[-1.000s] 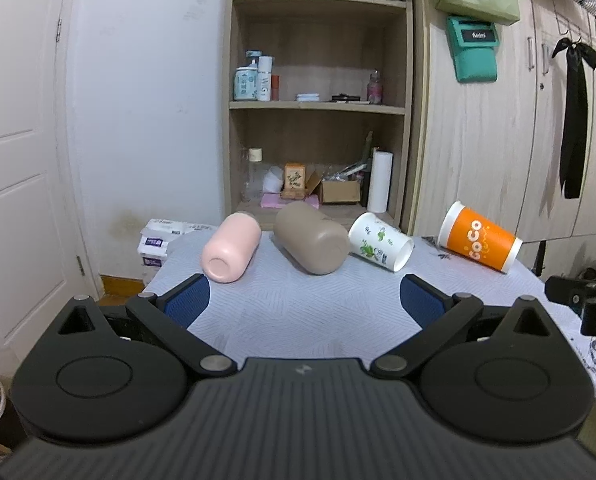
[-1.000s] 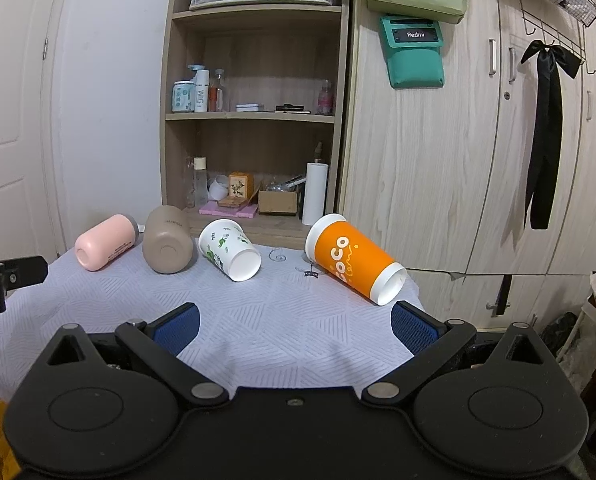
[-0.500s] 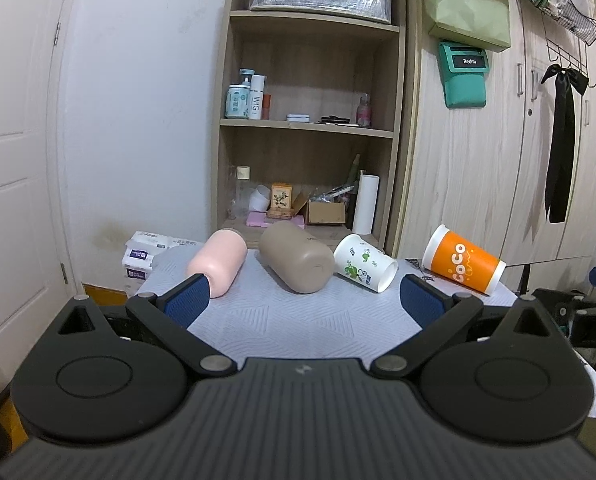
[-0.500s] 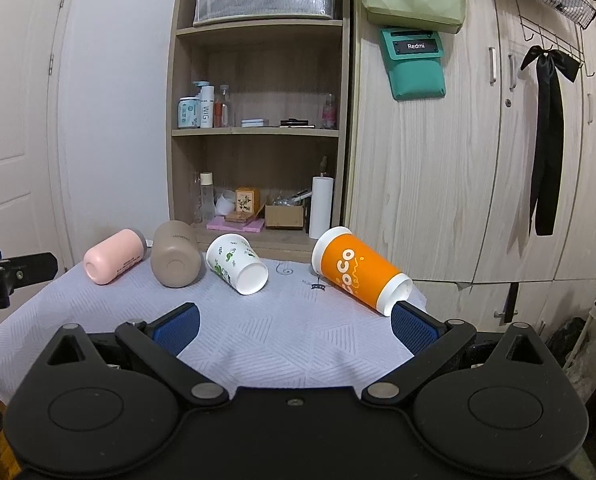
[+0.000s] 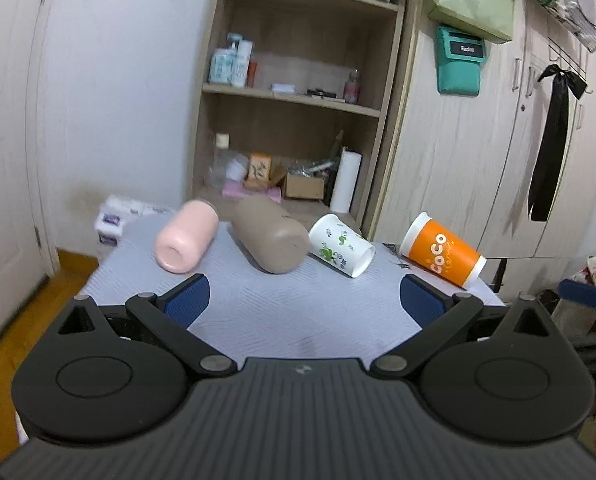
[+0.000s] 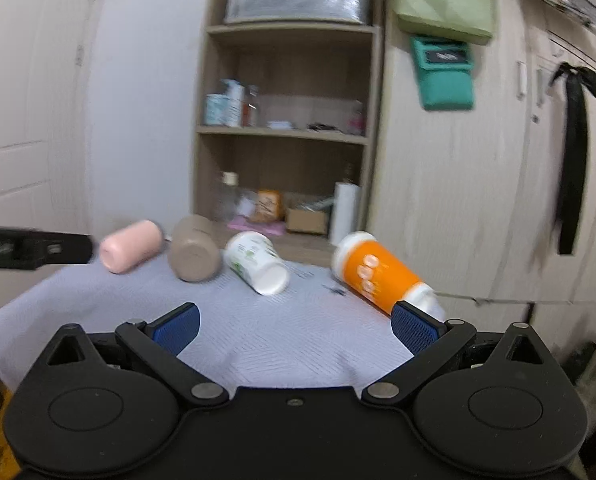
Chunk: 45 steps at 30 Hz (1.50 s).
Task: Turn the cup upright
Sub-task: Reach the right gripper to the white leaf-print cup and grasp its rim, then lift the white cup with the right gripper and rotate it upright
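Two grippers, left gripper (image 5: 303,298) and right gripper (image 6: 294,322), level, jaws spread wide, empty.

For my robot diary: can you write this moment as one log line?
step: approach | cups: pink cup, tan cup, white cup, orange cup all on sides | left gripper: open | right gripper: open

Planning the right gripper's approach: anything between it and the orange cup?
Nothing: only bare tablecloth lies between the open right gripper and the orange cup lying on its side, in the right wrist view. The cup's rim sits just behind the right-hand fingertip.
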Each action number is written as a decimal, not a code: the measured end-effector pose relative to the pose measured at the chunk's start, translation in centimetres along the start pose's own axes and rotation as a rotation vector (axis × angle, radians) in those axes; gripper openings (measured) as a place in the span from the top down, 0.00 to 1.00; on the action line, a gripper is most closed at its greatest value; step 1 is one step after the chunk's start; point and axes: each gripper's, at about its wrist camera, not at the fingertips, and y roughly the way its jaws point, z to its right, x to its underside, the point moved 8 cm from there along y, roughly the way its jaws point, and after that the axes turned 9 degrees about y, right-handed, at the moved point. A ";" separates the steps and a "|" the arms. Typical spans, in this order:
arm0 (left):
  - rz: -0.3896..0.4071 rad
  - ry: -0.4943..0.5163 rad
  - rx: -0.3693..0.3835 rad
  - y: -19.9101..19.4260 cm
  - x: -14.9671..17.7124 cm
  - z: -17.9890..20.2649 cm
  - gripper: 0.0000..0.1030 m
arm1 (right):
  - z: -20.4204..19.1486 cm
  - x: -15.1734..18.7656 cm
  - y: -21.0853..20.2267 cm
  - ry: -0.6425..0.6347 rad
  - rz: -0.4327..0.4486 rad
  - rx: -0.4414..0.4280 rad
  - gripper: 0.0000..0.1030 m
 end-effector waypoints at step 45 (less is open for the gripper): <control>-0.238 -0.440 0.093 19.7 2.0 -1.6 0.03 | -1.8 1.1 25.8 -0.302 -0.409 -0.244 0.41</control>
